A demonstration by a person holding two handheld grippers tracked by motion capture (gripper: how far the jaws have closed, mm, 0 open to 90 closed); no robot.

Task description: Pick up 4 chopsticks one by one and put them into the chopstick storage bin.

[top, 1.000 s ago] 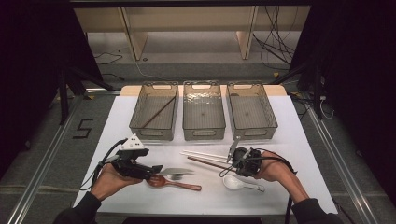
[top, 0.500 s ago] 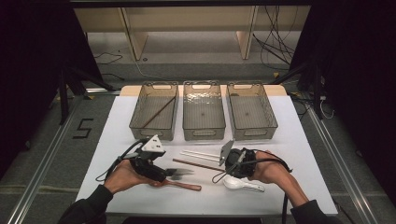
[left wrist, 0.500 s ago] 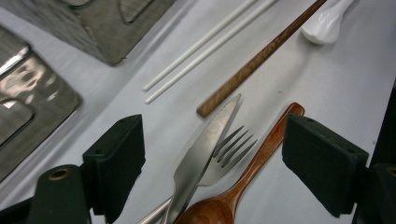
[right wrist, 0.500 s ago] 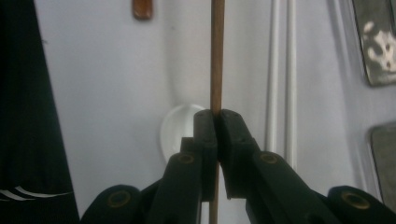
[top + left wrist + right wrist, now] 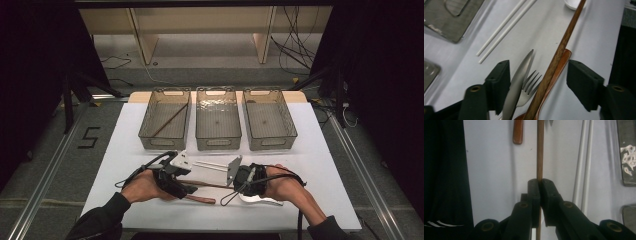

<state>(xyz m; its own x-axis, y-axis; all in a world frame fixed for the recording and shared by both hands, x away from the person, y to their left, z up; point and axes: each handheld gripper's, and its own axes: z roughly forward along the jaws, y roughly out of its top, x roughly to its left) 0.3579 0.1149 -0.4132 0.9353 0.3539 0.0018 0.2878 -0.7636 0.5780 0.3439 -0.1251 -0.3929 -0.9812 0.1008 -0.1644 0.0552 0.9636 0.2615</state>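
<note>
My right gripper (image 5: 540, 182) (image 5: 239, 176) is shut on a brown wooden chopstick (image 5: 539, 150), which runs leftward to my left gripper (image 5: 181, 186). In the left gripper view, that chopstick (image 5: 556, 60) lies between the jaws of my left gripper (image 5: 537, 82), along with a steel knife (image 5: 520, 77), a fork (image 5: 530, 87) and a reddish wooden spoon (image 5: 560, 63). The left jaws have just been closing. They stand apart around these pieces, and the pads press on none of them.
A pair of white chopsticks (image 5: 212, 165) lies just beyond the grippers. A white spoon (image 5: 260, 200) sits under my right hand. Three translucent bins (image 5: 218, 120) stand in a row farther back; the left bin (image 5: 150, 137) holds one brown chopstick (image 5: 170, 120).
Both hands have drawn toward each other: the left gripper slid right over the cutlery, and the right gripper moved left with the brown chopstick.
</note>
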